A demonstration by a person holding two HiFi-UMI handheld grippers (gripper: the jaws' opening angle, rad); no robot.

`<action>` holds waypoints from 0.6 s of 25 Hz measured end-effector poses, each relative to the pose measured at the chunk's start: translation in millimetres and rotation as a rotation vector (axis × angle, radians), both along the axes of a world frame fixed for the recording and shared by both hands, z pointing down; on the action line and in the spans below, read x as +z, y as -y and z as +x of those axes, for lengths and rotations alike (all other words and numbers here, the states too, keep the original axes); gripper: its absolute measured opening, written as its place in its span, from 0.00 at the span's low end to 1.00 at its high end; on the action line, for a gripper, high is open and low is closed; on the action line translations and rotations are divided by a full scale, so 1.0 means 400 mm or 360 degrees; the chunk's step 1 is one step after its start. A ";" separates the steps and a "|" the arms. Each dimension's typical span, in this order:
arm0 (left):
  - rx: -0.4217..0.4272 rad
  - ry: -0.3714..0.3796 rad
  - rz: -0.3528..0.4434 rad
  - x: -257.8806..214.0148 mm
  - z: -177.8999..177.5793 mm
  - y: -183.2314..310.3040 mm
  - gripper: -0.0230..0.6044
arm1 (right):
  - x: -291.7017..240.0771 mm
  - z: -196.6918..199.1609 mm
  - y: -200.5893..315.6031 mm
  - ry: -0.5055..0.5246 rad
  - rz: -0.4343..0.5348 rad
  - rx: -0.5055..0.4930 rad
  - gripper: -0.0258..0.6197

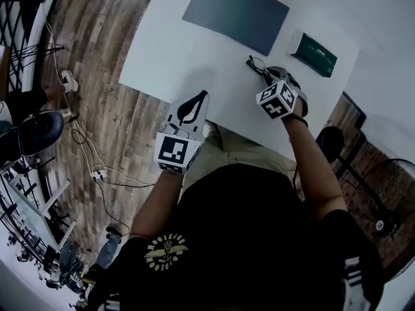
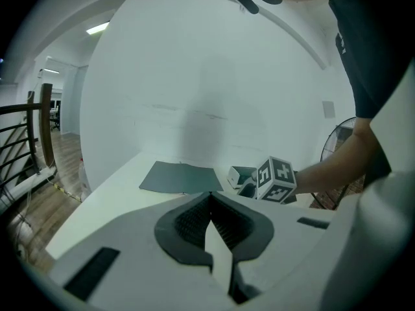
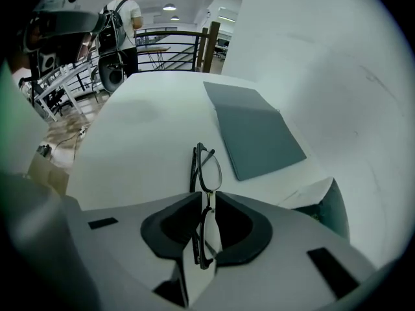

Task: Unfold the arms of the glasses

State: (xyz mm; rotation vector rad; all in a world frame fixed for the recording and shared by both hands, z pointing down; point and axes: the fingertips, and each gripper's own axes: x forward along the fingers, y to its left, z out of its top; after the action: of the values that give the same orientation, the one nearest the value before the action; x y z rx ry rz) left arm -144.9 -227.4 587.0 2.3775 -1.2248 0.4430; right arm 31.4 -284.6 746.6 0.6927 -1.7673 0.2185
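while folded, one glasses (image 3: pixel 206 170) in right gripper (image 3: pixel 206 197); one mat (image 3: pixel 256 131), one box (image 3: pixel 332 212)

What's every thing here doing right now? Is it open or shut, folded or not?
glasses: arms folded, bridge pinched between jaws.
right hand-held gripper: shut on the glasses.
left hand-held gripper: shut, empty.
mat: lying flat on the table.
box: on the table; open or closed, can't tell.
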 end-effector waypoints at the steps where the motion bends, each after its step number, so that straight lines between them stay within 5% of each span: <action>1: -0.0003 0.0005 0.0002 -0.002 -0.007 -0.001 0.05 | -0.003 -0.002 0.005 -0.0015 0.0013 -0.0001 0.14; 15: 0.0041 -0.0092 0.0062 -0.075 0.009 -0.008 0.05 | -0.075 0.035 0.018 0.0123 0.0059 0.0158 0.07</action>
State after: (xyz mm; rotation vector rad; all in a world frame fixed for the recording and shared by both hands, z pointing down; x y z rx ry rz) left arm -141.2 -224.1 556.9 2.4240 -1.1890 0.3589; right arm 45.3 -291.7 716.6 0.8089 -1.8164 0.2840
